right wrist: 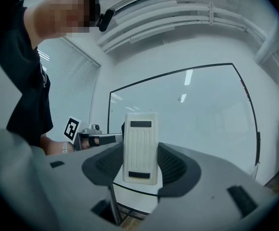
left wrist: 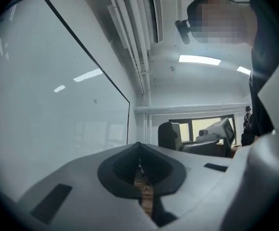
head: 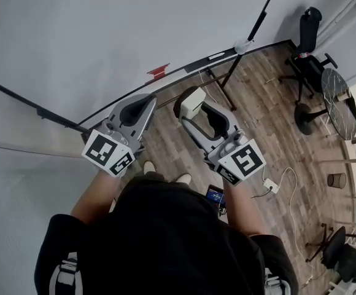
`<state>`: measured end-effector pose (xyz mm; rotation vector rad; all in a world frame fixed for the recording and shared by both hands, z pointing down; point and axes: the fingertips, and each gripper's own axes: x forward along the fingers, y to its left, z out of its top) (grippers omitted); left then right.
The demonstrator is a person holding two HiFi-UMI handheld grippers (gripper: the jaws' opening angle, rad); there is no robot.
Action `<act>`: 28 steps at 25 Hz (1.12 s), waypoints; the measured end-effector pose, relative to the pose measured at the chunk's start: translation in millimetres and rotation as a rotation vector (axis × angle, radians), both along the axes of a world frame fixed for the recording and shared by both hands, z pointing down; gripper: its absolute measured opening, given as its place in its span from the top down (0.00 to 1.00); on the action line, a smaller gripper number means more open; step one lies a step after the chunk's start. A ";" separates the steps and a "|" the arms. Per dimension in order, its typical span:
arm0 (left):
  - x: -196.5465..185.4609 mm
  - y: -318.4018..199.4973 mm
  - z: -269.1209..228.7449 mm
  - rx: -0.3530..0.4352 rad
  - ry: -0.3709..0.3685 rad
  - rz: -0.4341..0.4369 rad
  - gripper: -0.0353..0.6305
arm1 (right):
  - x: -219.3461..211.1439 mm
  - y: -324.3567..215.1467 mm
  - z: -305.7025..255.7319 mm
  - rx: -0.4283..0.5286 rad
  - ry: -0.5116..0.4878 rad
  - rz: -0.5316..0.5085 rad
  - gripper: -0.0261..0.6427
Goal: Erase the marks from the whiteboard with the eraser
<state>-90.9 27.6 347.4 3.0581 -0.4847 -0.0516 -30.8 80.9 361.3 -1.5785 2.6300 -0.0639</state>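
Note:
The whiteboard [head: 104, 35] fills the upper left of the head view, on a black stand. One small dark mark [right wrist: 180, 99] shows on the whiteboard [right wrist: 197, 114] in the right gripper view, and the same mark [left wrist: 95, 100] is faint in the left gripper view. My right gripper [head: 193, 105] is shut on a cream ribbed eraser [right wrist: 140, 147], which stands upright between the jaws, short of the board. The eraser [head: 192, 102] points at the board's lower edge. My left gripper [head: 140, 110] is shut and holds nothing, just left of the right one.
A red clip [head: 158, 72] sits on the board's bottom rail. The stand's black legs [head: 230, 78] spread on the wood floor. An office chair [head: 308, 48], a round dark table [head: 339, 103] and a white cable with plug [head: 271, 185] lie to the right.

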 end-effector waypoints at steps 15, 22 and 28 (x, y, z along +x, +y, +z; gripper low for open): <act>32.6 -75.5 2.8 0.016 -0.033 -0.115 0.94 | 34.5 -79.6 7.2 -0.035 0.034 -0.035 0.63; 37.4 -125.5 -19.2 0.074 -0.009 -0.189 0.94 | 43.8 -138.9 -11.0 -0.004 0.111 -0.015 0.63; 41.1 -185.8 -50.3 0.120 0.022 -0.230 0.94 | 46.1 -209.1 -40.2 0.060 0.152 -0.005 0.63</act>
